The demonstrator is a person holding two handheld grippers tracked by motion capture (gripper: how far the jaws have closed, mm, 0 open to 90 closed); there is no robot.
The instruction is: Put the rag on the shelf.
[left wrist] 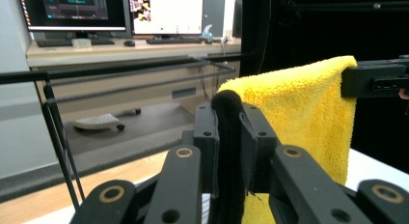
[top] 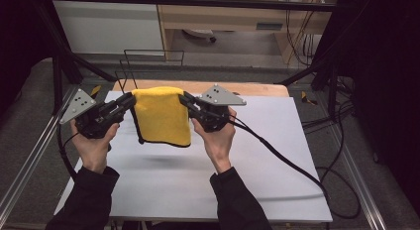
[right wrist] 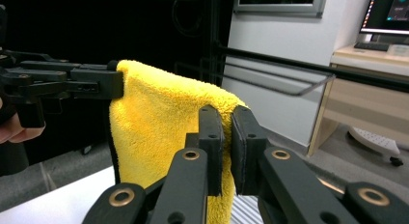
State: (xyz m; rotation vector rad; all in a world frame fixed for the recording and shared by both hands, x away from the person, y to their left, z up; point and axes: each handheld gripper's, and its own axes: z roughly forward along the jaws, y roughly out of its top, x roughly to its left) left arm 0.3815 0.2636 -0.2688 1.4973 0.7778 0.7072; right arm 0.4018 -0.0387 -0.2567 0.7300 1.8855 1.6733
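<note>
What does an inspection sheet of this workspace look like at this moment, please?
Surface: white table top, bare part in front; a wooden board along its far edge.
Job's things: yellow microfiber towel, black-edged, hanging folded above the table between both tongs.
Clutter: nothing seen.
Grippers: left tongs shut on the towel's upper left corner; right tongs shut on its upper right corner.
Cables: black cable trailing from the right tongs across the table and off its right edge.
Surroundings: wire rack behind the table; desk with monitors beyond.
</note>
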